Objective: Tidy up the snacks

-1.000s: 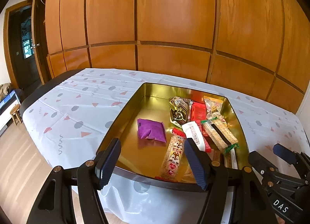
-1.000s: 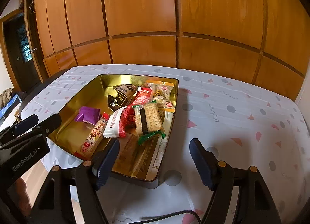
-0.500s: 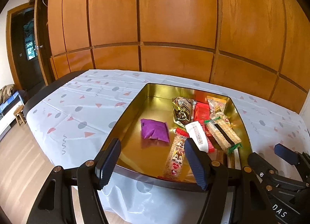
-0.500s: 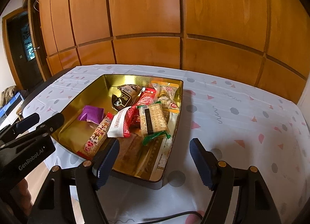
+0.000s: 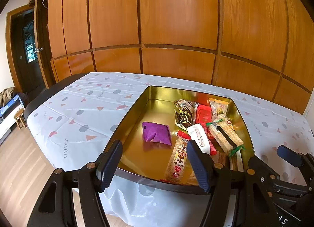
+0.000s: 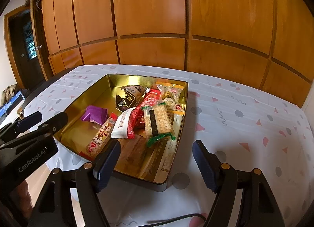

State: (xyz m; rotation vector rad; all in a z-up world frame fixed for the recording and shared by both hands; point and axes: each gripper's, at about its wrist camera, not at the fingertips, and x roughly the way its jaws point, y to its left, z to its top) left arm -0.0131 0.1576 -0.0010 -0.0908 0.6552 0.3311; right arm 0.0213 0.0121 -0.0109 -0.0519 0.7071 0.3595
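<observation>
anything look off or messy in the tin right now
Nothing is spilled or damaged. The snacks are just untidy: most lie heaped and overlapping along one side of the gold tin, the cracker pack askew on top, while the purple packet lies alone on the bare side.

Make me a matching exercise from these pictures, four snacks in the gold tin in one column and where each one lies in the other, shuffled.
Things:
1. purple packet
2. cracker pack with the green end
3. dark brown packet
4. long packet with cartoon chipmunks

Places:
A. toward the tin's far wall, beside the red wrappers
B. alone on the bare gold floor, apart from the pile
C. on top of the pile, over the red wrappers
D. reaching to the tin's near rim

Pairs: 1-B, 2-C, 3-A, 4-D
</observation>
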